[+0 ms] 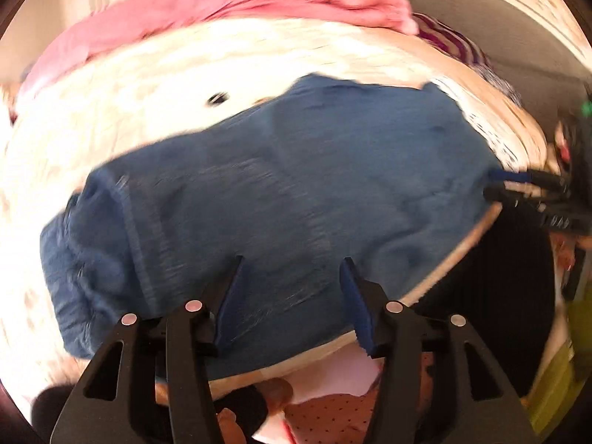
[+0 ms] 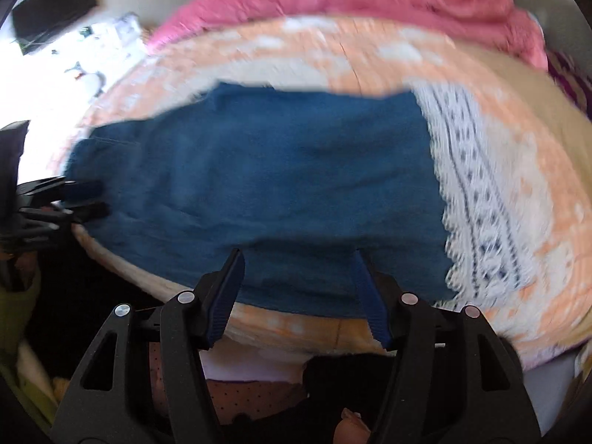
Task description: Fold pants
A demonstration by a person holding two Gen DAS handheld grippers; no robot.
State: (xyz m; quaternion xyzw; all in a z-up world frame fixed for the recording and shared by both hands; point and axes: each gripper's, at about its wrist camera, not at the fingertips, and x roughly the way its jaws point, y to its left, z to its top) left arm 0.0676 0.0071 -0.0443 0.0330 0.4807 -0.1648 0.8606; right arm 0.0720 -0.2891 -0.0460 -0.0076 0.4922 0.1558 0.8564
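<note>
Blue denim pants lie folded into a wide block on the bed, also in the right wrist view. My left gripper is open, its blue-padded fingers over the near edge of the pants, holding nothing. My right gripper is open and empty over the near edge of the pants. The right gripper shows at the right edge of the left wrist view, beside the pants. The left gripper shows at the left edge of the right wrist view. Both views are blurred.
The bed has a peach and white patterned cover with a lace-patterned strip. A pink blanket lies along the far side, also in the right wrist view. A purple striped cloth lies at the far right. A dark box stands at far left.
</note>
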